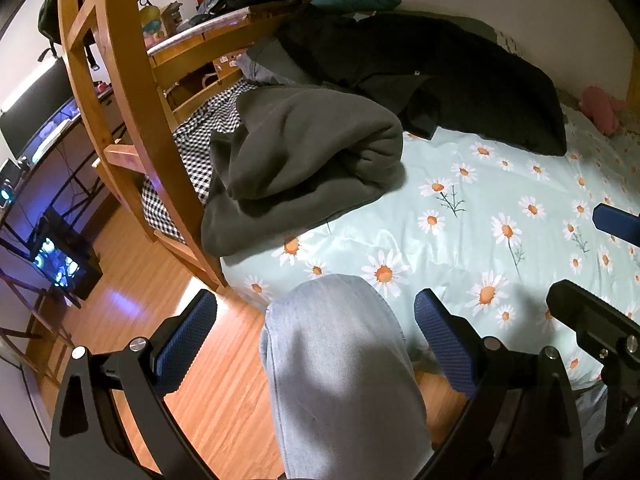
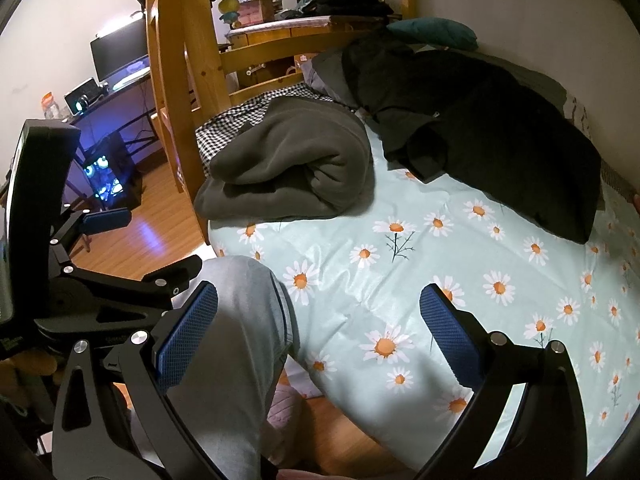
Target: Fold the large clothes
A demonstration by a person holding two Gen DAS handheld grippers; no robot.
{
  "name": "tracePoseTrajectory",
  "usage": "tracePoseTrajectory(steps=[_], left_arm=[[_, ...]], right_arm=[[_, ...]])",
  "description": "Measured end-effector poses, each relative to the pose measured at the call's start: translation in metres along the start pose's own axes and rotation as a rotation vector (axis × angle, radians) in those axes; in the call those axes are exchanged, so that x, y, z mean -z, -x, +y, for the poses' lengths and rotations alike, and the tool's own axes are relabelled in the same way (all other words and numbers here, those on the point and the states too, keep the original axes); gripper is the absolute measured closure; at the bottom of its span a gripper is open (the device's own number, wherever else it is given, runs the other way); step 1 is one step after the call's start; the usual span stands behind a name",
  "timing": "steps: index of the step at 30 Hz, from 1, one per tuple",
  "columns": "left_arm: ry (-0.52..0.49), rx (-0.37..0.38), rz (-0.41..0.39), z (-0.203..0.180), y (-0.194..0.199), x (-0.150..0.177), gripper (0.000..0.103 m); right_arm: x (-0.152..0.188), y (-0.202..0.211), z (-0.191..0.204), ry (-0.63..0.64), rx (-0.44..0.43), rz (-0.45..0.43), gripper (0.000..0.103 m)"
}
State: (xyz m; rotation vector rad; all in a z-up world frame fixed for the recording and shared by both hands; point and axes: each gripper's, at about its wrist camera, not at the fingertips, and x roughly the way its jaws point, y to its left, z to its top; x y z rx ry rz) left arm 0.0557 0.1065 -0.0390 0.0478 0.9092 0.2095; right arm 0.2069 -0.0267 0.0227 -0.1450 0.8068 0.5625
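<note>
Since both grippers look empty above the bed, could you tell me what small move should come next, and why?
Probably reach the right gripper toward the black garment, which lies crumpled and unfolded on the floral sheet; the grey garment already sits bundled, and the left gripper is open too.

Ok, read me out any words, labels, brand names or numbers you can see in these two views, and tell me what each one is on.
No text can be read in either view.
Boxes on the desk: printing is there, too small and blurred to read.
Small light tag on the black garment: too small to read.
Left gripper body, seen from the right wrist: faint marking, not legible.
Grey fleece, daisy sheet: no text.
</note>
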Motion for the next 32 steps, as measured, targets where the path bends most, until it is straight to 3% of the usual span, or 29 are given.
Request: tracePoseTrajectory(steps=[15, 20, 32], left_arm=[[0.048, 0.006, 0.019, 0.0077, -0.0095, 0.0010, 0.006], [0.038, -0.026, 0.004, 0.0055, -0.0071, 0.0021, 0.006], [0.021, 0.003, 0.013, 0.0029, -0.0047, 0.0024, 0.006]], right_arm=[[0.0032, -0.0018, -0.0013, -0.004, -0.009, -0.004, 0.003], [0.0030, -0.0020, -0.0017, -0.004, -0.011, -0.004, 0.003], [0.0038, -0.0022, -0.0023, -0.001, -0.013, -0.002, 0.003]])
